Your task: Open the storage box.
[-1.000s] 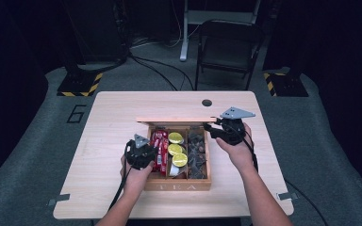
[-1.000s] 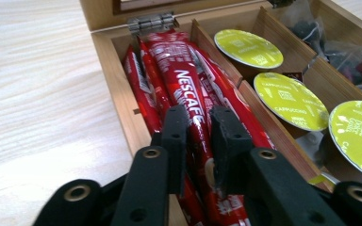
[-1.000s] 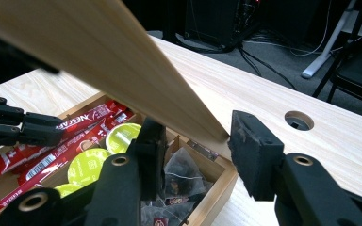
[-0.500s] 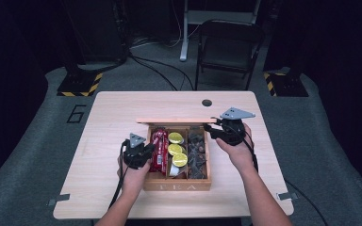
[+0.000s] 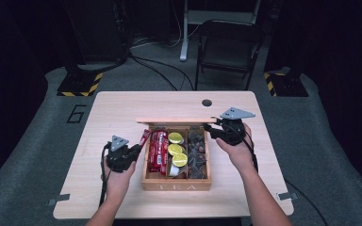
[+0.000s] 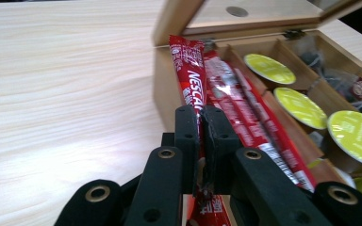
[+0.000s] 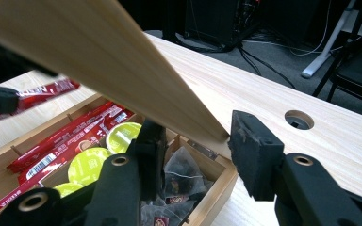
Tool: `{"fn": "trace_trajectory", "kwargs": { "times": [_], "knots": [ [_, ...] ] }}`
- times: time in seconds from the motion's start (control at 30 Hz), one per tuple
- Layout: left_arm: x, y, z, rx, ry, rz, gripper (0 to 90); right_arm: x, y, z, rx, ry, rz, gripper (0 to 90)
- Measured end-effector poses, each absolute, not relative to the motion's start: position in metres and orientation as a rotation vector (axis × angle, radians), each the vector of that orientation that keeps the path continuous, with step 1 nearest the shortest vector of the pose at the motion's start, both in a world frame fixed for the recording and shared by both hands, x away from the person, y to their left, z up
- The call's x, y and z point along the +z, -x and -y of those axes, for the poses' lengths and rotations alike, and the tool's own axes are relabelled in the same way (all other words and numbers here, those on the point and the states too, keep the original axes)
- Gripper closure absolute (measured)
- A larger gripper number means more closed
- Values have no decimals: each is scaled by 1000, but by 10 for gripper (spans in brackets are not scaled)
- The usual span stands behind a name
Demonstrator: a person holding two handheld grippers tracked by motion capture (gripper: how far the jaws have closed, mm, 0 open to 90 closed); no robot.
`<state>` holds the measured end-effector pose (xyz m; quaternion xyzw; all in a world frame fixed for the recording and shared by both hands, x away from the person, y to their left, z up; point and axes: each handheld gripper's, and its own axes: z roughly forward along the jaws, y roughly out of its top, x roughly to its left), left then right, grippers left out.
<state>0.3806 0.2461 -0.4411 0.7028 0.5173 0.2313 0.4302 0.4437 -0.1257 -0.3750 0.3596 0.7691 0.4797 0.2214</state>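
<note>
The left tool (image 6: 200, 136) pinches a red coffee stick (image 6: 188, 70) just outside the tea box (image 5: 176, 186) on the table while the right tool (image 7: 195, 141) clamps the lid (image 7: 103, 61) open; next, probably carry the stick clear

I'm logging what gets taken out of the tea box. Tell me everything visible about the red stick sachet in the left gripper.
The red stick sachet is a long, narrow, glossy packet with white Nescafe lettering. The left gripper is shut on its lower part; its top end leans up over the left wall of the wooden box, beside similar red sachets lying inside.
</note>
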Motion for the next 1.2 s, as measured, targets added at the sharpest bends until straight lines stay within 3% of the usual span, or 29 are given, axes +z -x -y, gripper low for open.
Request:
{"fn": "trace_trajectory", "kwargs": {
  "times": [0.5, 1.2],
  "knots": [
    [-442, -376, -306, 641, -1635, -1397, 850, -376, -442, 125, 1329, -997, -2110, 566],
    [-476, -387, -326, 657, -1684, -1489, 849, -377, -442, 125, 1329, -981, -2111, 566]
  ]
}}
